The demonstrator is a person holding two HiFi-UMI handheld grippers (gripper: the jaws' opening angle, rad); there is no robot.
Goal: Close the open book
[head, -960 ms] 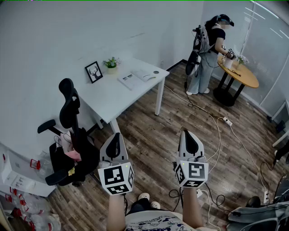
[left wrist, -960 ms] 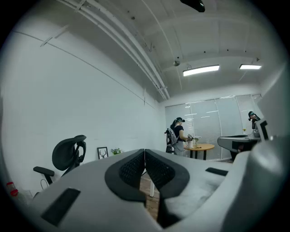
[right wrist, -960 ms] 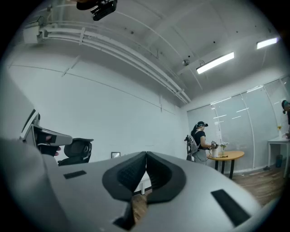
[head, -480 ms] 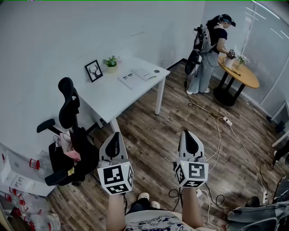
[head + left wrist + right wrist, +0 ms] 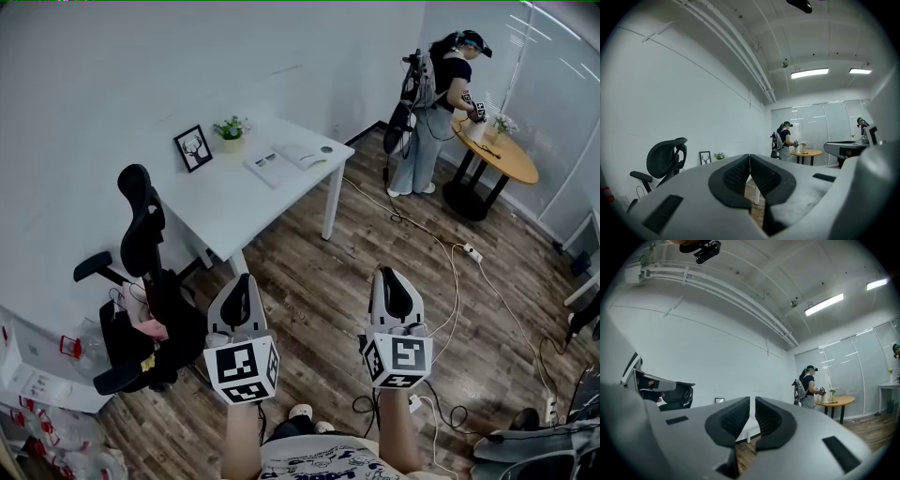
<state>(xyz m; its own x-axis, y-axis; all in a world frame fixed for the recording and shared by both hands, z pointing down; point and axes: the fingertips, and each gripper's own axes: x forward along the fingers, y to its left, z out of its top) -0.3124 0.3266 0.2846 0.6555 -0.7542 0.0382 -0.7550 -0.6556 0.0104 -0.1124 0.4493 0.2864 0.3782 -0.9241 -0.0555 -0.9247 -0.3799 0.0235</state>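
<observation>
The office chair is standing by the worktop's left end, with the picture frame and small plant sitting along its far edge. The left hand-held gripper is pointing level over the floor, jaws together on nothing (presumably because nothing is within reach yet). The open book is lying near the worktop's right corner, well apart from both grippers. The right hand-held gripper is likewise closed and empty.

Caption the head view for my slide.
Shut and empty, left tool and right tool face the white desk bearing the open book.
</observation>
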